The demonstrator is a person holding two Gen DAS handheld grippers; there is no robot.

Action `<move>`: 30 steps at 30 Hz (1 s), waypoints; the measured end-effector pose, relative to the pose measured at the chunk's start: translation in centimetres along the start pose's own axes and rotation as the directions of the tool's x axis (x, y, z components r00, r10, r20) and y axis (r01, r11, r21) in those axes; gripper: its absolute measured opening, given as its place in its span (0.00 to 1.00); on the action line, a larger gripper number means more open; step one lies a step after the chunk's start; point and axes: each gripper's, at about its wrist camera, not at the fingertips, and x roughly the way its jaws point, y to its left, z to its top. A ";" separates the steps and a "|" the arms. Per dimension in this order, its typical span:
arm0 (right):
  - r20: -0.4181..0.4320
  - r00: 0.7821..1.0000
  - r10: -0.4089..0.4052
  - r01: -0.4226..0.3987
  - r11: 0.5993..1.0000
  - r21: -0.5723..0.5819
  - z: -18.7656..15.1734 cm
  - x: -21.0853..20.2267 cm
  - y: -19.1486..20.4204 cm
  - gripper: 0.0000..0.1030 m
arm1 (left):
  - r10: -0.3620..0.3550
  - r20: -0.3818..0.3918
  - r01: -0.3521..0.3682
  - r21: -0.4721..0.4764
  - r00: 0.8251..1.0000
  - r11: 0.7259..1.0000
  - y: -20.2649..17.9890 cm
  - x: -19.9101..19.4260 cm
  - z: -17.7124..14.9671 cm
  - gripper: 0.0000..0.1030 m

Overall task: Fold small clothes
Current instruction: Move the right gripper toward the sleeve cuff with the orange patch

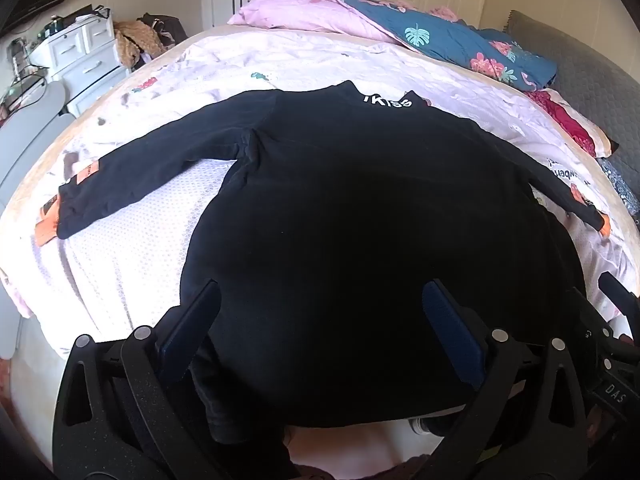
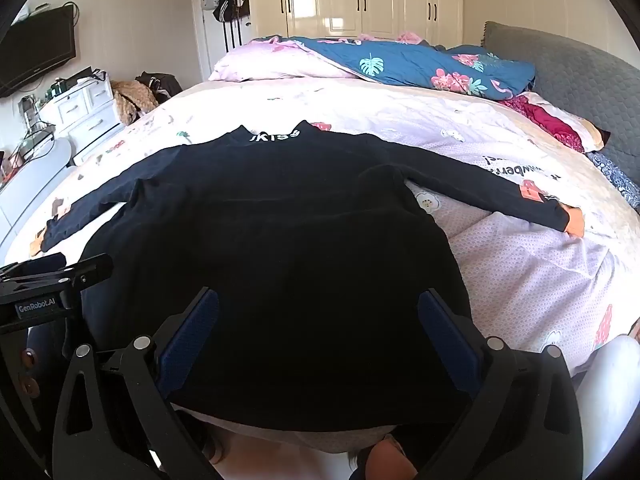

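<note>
Black long-sleeved top [image 1: 360, 208] is laid flat on bed [image 1: 132, 248], sleeves spread, nothing folded yet; left gripper [image 1: 322, 300] and right gripper [image 2: 318, 308] are held wide over hem, so a sleeve grasp is judged next.

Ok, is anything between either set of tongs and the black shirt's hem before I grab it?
Nothing visible. The black shirt lies flat on the bed, sleeves spread. The left tongs and right tongs are both open right over its hem, with only shirt fabric between their fingers.
</note>
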 end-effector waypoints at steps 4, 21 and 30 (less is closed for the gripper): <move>0.005 1.000 0.003 -0.003 1.000 0.001 0.0 0.0 0.0 0.96 | -0.006 0.000 0.006 0.003 1.000 1.000 -0.1 0.2 0.1 0.92; -0.033 0.999 0.014 -0.013 1.000 0.023 2.1 2.1 -1.2 0.96 | -0.028 0.003 0.028 0.008 1.000 1.000 -1.2 1.8 2.0 0.92; -0.041 0.999 0.029 -0.028 0.999 0.034 3.7 3.4 -1.1 0.96 | -0.037 -0.003 0.037 0.004 0.999 0.999 -1.7 2.9 4.0 0.92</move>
